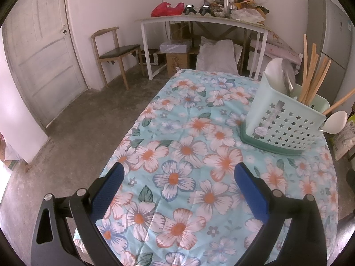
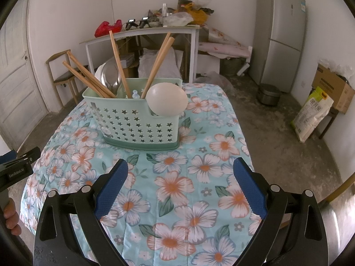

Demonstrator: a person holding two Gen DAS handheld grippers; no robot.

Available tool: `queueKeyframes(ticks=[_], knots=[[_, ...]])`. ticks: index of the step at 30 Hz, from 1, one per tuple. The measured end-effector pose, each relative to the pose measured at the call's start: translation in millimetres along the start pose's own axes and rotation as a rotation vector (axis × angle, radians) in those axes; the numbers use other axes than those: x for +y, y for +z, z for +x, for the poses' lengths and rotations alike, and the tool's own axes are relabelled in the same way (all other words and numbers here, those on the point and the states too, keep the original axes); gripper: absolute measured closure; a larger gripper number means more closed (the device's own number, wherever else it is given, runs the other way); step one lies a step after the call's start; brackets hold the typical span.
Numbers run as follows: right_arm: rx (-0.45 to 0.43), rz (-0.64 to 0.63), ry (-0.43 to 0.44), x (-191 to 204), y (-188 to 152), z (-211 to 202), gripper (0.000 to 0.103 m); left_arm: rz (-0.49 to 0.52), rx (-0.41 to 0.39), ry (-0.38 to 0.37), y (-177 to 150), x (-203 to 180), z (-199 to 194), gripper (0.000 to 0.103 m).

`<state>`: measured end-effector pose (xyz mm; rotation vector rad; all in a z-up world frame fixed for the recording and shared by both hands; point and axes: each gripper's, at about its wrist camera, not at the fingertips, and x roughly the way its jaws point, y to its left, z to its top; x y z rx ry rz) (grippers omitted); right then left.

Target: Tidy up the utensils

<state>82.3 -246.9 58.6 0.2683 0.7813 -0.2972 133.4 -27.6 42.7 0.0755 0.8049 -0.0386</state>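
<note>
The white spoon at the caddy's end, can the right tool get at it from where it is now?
Probably yes. The right tool is open and empty, and only bare tablecloth lies between it and the caddy. The white spoon bowl sticks up above the rim on the near side, unblocked.

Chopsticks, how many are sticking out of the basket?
5 chopsticks: two lean left, one stands nearly upright, two lean right, in the basket. More may be hidden.
</note>
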Motion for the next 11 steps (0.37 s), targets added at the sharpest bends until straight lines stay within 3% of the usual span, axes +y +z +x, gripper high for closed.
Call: queueKeyframes(ticks=[11], knots=[[-0.001,0.000,0.001,0.0,-0.3,-0.6,0.011,0.002,0.017,-0.014,3.8,6.5,2.1,0.006]])
